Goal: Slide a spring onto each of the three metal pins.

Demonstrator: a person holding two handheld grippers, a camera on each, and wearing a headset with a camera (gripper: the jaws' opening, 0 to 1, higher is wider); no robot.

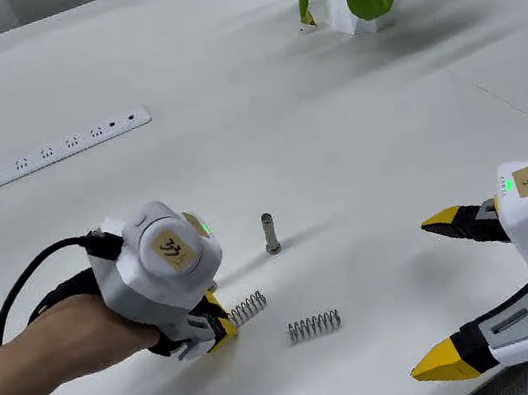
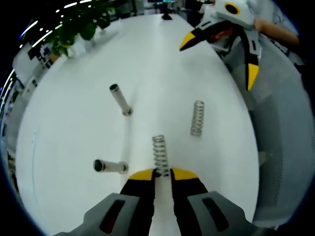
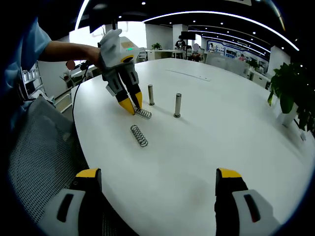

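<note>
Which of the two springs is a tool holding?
The spring pinched by its end in the yellow tips of the left tool; the other spring lies loose on the table.

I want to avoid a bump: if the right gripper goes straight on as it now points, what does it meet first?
Probably the loose spring, lying slightly left of its line; height is unclear, so it may pass above.
</note>
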